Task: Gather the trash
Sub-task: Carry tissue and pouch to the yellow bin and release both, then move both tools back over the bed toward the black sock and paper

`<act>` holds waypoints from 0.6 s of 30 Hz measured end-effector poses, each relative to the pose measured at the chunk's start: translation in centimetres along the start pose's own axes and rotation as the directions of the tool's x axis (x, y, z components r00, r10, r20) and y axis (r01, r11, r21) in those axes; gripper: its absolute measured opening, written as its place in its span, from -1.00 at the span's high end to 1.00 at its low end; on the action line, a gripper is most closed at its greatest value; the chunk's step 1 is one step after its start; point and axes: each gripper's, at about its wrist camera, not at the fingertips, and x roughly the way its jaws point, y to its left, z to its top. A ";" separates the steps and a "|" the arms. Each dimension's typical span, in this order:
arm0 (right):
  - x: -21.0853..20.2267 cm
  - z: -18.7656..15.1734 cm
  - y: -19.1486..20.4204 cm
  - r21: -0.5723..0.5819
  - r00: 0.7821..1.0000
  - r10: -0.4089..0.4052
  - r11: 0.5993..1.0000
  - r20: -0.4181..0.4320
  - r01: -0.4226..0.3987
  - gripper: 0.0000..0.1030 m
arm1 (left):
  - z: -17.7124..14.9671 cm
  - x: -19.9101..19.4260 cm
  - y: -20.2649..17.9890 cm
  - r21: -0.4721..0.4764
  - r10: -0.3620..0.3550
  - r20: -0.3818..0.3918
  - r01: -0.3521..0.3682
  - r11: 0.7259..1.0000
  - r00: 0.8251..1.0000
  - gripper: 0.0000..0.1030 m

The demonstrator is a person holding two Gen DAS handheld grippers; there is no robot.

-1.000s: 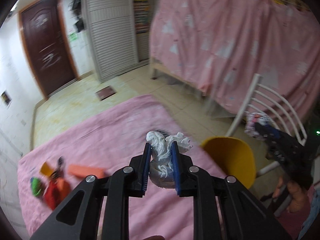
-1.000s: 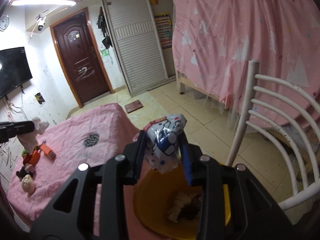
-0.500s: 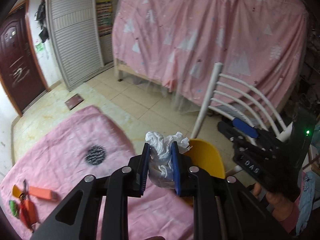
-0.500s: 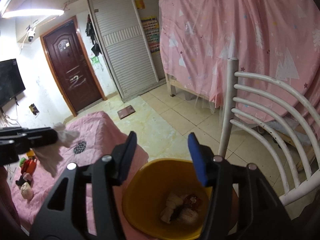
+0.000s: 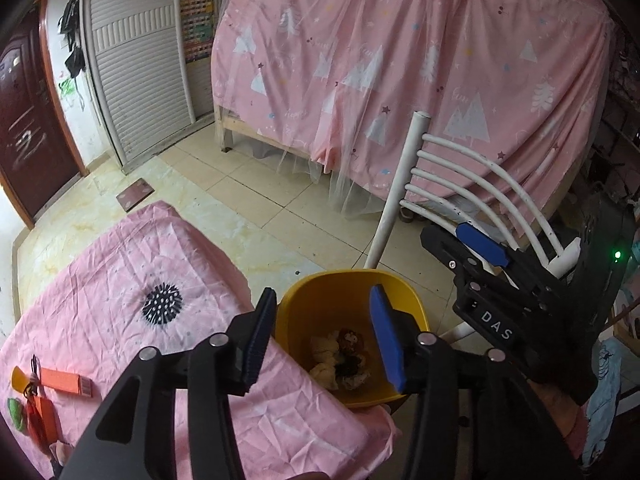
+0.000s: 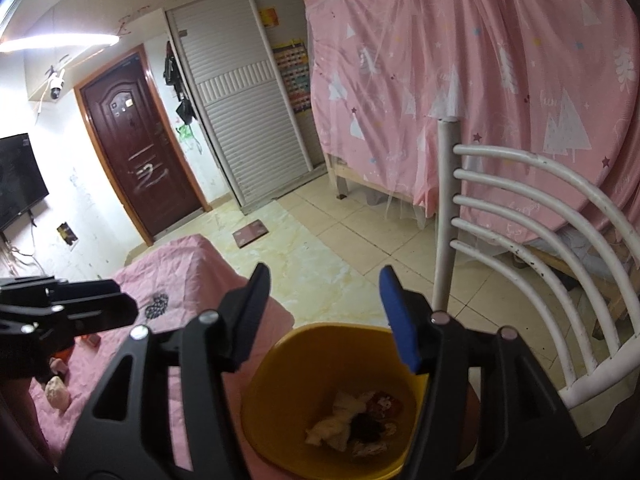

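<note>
Your left gripper (image 5: 322, 332) has just been opening, and your right gripper (image 6: 324, 316) too; nothing sits between either pair of jaws. The crumpled trash (image 5: 340, 356) lies in the yellow plastic bin (image 5: 320, 292) at the pink-clothed table's (image 5: 120, 280) right edge. Swinging back could knock the bin over. On the right, the white slatted chair (image 5: 460, 184) crowds it.

Both wrist views look steeply down from close above the bin (image 5: 352, 296) (image 6: 332, 364), sharing it, the table (image 5: 120, 292) (image 6: 188, 256) and far chair (image 5: 452, 184) (image 6: 532, 216).
</note>
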 end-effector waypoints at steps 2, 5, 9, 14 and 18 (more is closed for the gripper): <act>-0.1 -0.1 0.3 -0.004 1.000 0.013 1.000 -0.001 -0.013 -0.06 | -0.2 -0.4 0.7 -0.013 0.013 0.010 -0.013 1.000 1.000 0.16; 0.0 -0.3 1.0 -0.019 1.000 0.020 1.000 -0.006 -0.020 -0.06 | -0.4 -1.0 1.4 -0.027 0.026 0.018 -0.026 0.999 0.999 0.15; -0.1 -0.6 2.3 -0.038 0.999 0.044 0.998 -0.011 -0.045 -0.08 | -0.8 -1.9 2.5 -0.044 0.036 0.031 -0.034 0.998 0.999 0.14; -0.4 -0.9 4.6 -0.081 0.996 0.087 0.993 -0.010 -0.087 -0.34 | -2.0 -3.7 4.7 -0.084 0.054 0.055 -0.049 0.995 0.997 0.03; -0.1 -1.3 6.7 -0.100 0.988 0.148 0.984 -0.033 -0.150 -0.34 | -3.3 -5.4 7.1 -0.124 0.102 0.087 -0.091 0.988 0.991 -0.08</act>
